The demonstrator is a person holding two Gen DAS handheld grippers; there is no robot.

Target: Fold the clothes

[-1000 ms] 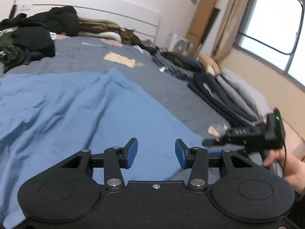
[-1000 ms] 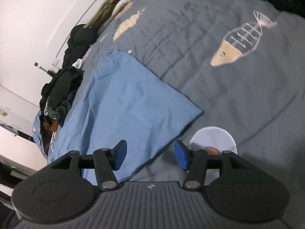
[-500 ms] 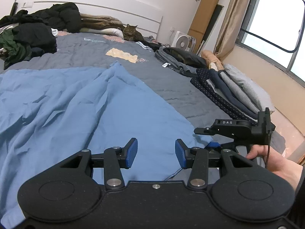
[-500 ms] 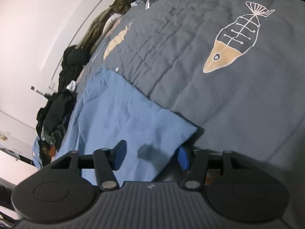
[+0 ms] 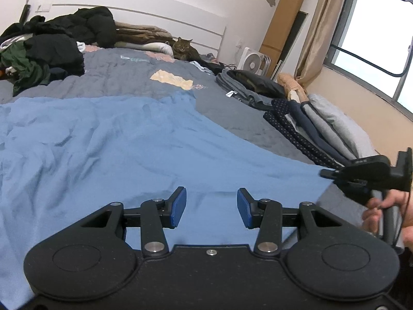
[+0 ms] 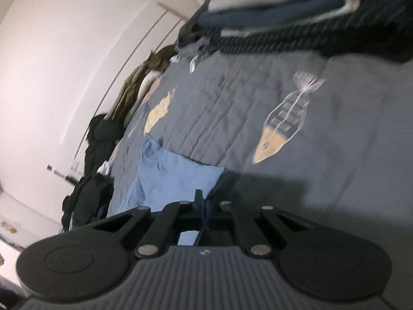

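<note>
A wide blue cloth [image 5: 108, 144] lies spread and rumpled over the near half of a grey quilt [image 5: 124, 75] on the bed, its near edge running under the left claw [image 5: 211, 208]. That claw hovers just above the cloth with its blue pads [image 5: 178, 206] well apart and nothing between them. At the right, the right claw [image 5: 329, 174] is closed on the cloth's near right corner, held by a hand [image 5: 387, 209] at the edge of view. The right wrist view agrees: the right claw [image 6: 202, 206] has its fingers drawn together with a strip of blue cloth [image 6: 167, 178] pinched between them, though that picture is blurred. Right of the cloth, a fish-skeleton print [image 6: 284, 124] shows on the bare quilt. Along the right side of the bed sits a row of folded clothes [image 5: 309, 124], dark dotted and grey pieces overlapping. At the far left lies a heap of dark clothes [image 5: 51, 44]. A tabby cat [image 5: 183, 49] sits at the far end by the white headboard [image 5: 155, 18], and a small white fan [image 5: 253, 62] stands beyond the bed's far right corner near a curtain [image 5: 320, 31].
</note>
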